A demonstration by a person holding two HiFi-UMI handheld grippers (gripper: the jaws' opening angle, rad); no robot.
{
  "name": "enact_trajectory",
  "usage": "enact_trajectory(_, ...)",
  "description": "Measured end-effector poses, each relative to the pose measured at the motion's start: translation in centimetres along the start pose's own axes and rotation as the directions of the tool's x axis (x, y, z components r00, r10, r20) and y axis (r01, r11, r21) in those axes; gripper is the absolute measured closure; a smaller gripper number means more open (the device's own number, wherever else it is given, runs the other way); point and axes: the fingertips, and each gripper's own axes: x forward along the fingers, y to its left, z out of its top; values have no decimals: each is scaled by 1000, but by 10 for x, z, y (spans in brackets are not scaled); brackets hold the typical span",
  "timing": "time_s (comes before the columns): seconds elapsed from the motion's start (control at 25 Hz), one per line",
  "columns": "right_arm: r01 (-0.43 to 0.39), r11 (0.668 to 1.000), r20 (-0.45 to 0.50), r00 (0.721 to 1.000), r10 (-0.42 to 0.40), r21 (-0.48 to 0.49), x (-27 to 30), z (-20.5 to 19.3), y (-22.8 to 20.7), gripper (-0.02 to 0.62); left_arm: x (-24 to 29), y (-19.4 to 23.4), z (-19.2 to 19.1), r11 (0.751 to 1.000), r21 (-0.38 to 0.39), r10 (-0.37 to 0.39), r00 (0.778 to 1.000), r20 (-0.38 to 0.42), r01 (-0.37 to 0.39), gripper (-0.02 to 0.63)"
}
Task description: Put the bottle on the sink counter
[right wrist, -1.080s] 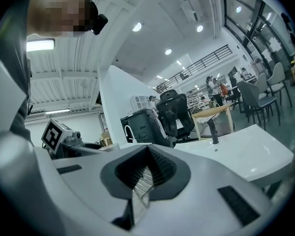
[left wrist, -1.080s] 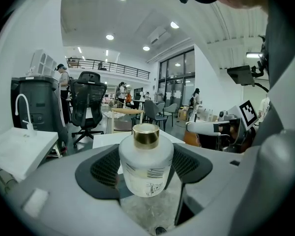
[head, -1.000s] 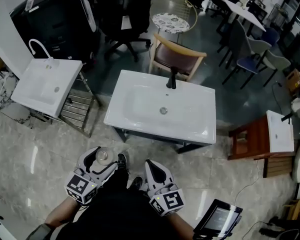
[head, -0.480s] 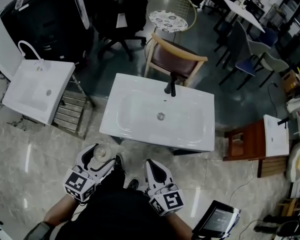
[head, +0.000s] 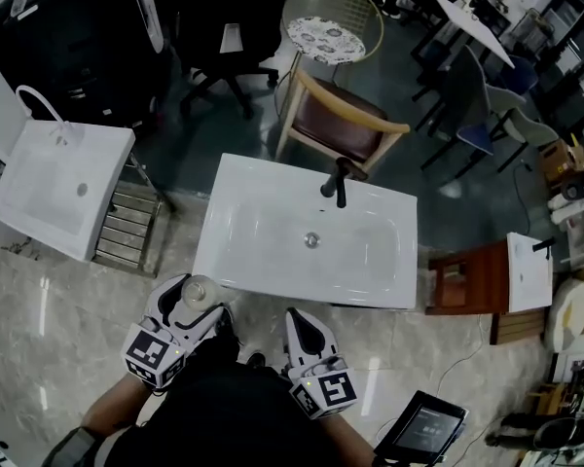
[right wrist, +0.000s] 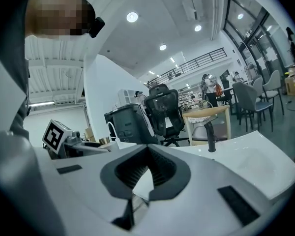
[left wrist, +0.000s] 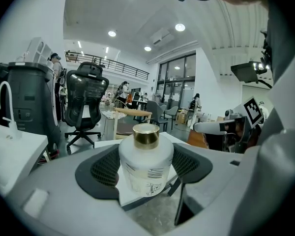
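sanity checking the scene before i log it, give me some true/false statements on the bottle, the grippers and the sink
1. The left gripper grips the bottle. True.
2. The bottle's cap is black. False: it is gold.
3. The bottle stands on the sink counter. False: it is held in the gripper, near the counter's front left corner.
4. The right gripper holds nothing. True.

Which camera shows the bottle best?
The left gripper view: the bottle fills the centre, gold cap and label clear, held by the left gripper. The head view shows only its top; the right gripper view barely shows it.
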Motion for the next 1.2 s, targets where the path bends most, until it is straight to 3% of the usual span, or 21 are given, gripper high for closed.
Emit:
enact_trajectory(0.64,25,999,-69,997,-23,22,75,-8,13,600,25,72,-1,999,-15,-30,999,-44,29,278)
enact_trajectory(0.88,27,999,-82,996,-24,36,90,-9,-5,600,50,85,4,1000,-26,-15,999,-48,14,278)
enact_trajectory(1.2,-34,998,-78,996,38,45,113,4,-43,600,85,86,16,999,-25,32,999,-38,-33,278)
